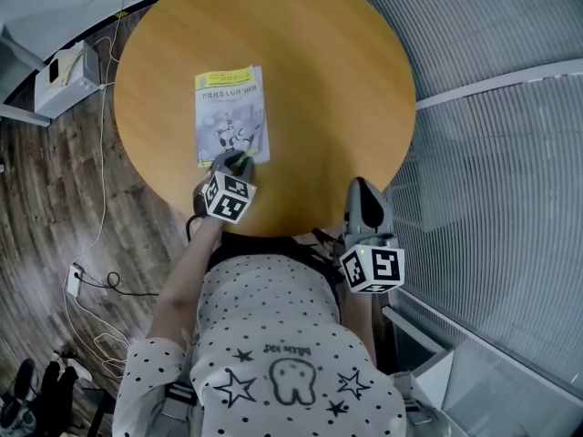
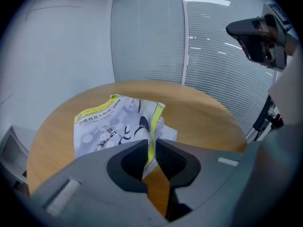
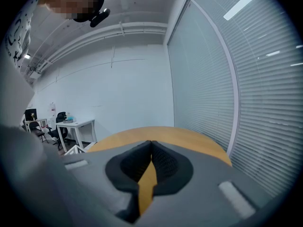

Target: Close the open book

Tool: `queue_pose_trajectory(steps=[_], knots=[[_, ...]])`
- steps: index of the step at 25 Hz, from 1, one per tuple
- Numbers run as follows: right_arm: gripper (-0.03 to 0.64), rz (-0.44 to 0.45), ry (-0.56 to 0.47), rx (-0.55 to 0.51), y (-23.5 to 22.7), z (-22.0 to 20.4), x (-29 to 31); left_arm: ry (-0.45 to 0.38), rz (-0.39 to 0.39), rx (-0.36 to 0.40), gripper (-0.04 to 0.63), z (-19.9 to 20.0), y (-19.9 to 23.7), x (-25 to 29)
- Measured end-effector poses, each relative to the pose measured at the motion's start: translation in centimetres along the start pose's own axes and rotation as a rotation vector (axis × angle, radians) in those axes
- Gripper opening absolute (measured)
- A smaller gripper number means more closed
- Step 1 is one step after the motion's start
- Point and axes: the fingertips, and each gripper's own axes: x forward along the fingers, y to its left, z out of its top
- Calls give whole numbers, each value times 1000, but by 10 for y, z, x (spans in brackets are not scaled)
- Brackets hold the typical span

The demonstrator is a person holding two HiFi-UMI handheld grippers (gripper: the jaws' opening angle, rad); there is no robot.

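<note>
A book (image 1: 231, 115) with a white and yellow printed cover lies on the round wooden table (image 1: 346, 80), left of its middle. In the left gripper view the book (image 2: 109, 124) has its cover's yellow-edged near corner lifted off the pages. That corner stands between the jaws of my left gripper (image 2: 152, 143), which are slightly apart, with a gap beside the thin cover. In the head view my left gripper (image 1: 235, 162) sits at the book's near edge. My right gripper (image 1: 364, 194) hovers at the table's near right rim, away from the book; it (image 3: 151, 143) is shut and holds nothing.
A glass wall with blinds (image 1: 510, 153) curves round the table's right side. A white box (image 1: 68, 78) and cables (image 1: 100, 285) lie on the wooden floor to the left. A white desk with chairs (image 3: 75, 126) stands far off in the right gripper view.
</note>
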Motion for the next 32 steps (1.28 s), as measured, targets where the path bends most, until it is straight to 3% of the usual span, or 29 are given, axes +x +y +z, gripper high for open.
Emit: queue_pose_trajectory(steps=[7, 15, 22, 23, 26, 32], knots=[[3, -14, 6, -1, 5, 6, 1, 5, -36, 28, 76, 6, 1, -3], [3, -26, 9, 2, 3, 4, 0, -72, -141, -7, 248, 18, -14, -8], [3, -12, 10, 5, 6, 7, 4, -108, -161, -36, 268, 23, -17, -16], [3, -11, 10, 3, 7, 7, 3, -108, -162, -42, 265, 23, -16, -18], [3, -8, 8, 4, 8, 8, 3, -115, -156, -70, 159, 25, -13, -22], [3, 2, 9, 5, 6, 7, 7, -125, -128, -75, 33, 32, -7, -23]])
